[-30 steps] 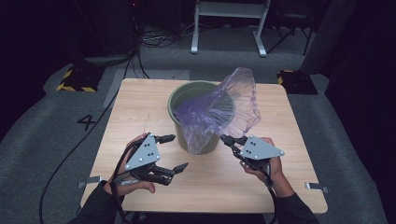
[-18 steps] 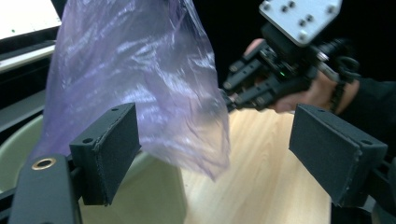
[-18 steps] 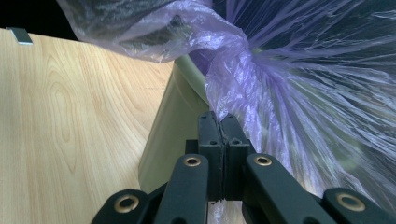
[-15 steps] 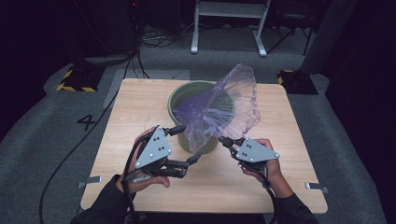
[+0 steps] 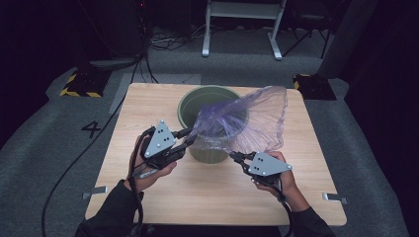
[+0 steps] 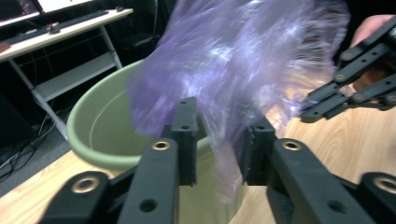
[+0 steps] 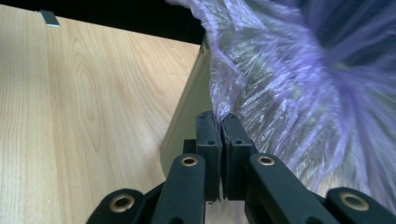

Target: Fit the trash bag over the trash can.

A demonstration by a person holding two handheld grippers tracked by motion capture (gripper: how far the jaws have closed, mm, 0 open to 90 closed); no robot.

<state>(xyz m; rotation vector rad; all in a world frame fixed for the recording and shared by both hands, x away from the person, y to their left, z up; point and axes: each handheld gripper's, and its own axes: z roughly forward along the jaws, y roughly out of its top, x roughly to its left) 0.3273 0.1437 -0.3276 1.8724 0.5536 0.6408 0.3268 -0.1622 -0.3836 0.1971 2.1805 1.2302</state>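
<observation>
A translucent purple plastic bag lies half in a green bin and billows out to the right of it. My left gripper is at the bin's near left rim. Its jaws have just been closing and a hanging fold of the bag is between them. In the left gripper view a gap still shows between its fingertips. My right gripper is shut on the bag's lower edge beside the bin wall, its jaws pressed together.
The bin stands at the back middle of a wooden table. Bare wood lies in front of it and to both sides. Grey carpet, cables and a white frame surround the table. My right gripper also appears in the left gripper view.
My left gripper has moved up and right from the table's front to the bag at the bin's rim, and its jaws have narrowed around the film. The right gripper has kept still.
</observation>
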